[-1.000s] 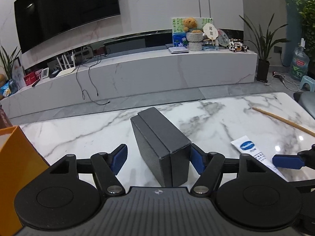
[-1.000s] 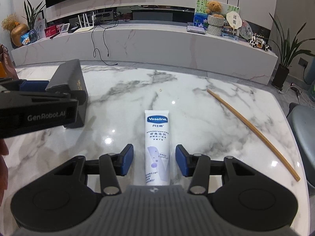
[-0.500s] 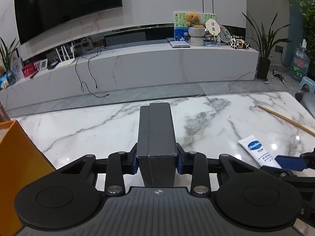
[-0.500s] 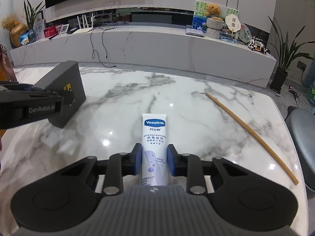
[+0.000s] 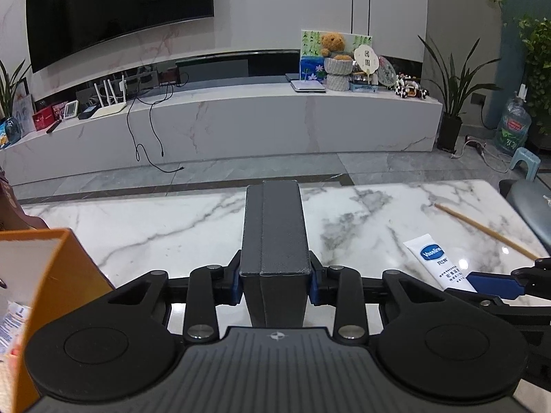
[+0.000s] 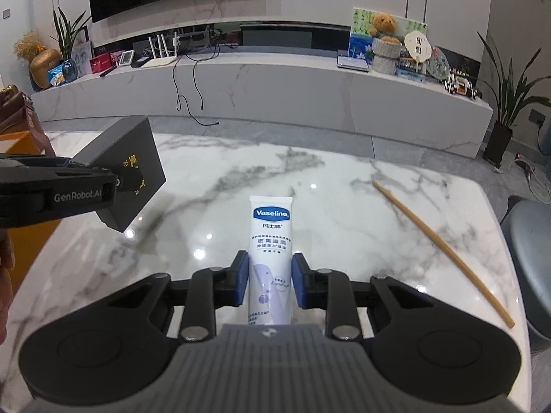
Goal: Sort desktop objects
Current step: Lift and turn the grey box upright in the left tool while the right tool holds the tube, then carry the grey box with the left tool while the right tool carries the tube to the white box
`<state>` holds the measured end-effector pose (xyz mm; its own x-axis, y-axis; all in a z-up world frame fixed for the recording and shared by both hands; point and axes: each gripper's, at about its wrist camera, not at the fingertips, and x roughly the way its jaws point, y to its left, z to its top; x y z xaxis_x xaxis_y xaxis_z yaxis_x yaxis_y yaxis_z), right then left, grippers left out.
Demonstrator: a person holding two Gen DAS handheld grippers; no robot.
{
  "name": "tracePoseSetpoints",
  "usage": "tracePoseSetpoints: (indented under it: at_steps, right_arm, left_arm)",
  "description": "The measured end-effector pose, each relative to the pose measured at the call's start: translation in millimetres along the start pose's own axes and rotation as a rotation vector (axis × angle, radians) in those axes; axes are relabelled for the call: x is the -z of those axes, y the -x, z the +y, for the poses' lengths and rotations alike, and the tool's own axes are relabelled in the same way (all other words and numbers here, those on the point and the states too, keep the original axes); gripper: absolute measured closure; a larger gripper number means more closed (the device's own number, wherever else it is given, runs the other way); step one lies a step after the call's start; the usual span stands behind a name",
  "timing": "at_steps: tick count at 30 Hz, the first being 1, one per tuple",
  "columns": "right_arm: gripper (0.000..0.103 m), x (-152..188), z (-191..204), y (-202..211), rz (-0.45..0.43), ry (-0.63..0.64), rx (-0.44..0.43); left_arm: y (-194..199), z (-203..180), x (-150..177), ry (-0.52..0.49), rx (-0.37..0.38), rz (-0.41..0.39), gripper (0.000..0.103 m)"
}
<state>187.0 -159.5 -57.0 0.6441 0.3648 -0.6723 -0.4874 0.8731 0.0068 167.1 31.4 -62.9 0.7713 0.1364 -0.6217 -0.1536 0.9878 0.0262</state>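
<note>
My left gripper (image 5: 274, 284) is shut on a dark grey box (image 5: 273, 230) and holds it lifted above the marble table (image 5: 155, 227). The box also shows in the right wrist view (image 6: 127, 172), raised at the left with gold lettering on its side. My right gripper (image 6: 269, 284) is shut on a white Vaseline tube (image 6: 270, 247), which points away from me over the table. The tube also shows in the left wrist view (image 5: 439, 261).
An orange open box (image 5: 51, 289) with items inside stands at the table's left edge. A long wooden stick (image 6: 440, 251) lies on the right side of the table. A grey chair (image 6: 530, 241) stands past the right edge.
Both grippers closed: the left on the dark box, the right on the tube. The left gripper then lifted the box off the table.
</note>
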Motion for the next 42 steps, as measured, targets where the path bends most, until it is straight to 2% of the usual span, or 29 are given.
tracePoseSetpoints:
  at_steps: [22, 35, 42]
  right_arm:
    - [0.075, -29.8, 41.3, 60.6, -0.114, 0.088, 0.018]
    - [0.075, -39.8, 82.9, 93.3, -0.173, 0.164, 0.023]
    - [0.075, -43.9, 108.0, 102.0, -0.194, 0.193, 0.014]
  left_arm:
    - [89.7, 18.2, -24.9, -0.011, 0.075, -0.052, 0.064]
    - [149.5, 58.5, -24.7, 0.033, 0.122, -0.098, 0.064]
    - [175.0, 95.5, -18.5, 0.080, 0.103, -0.117, 0.064]
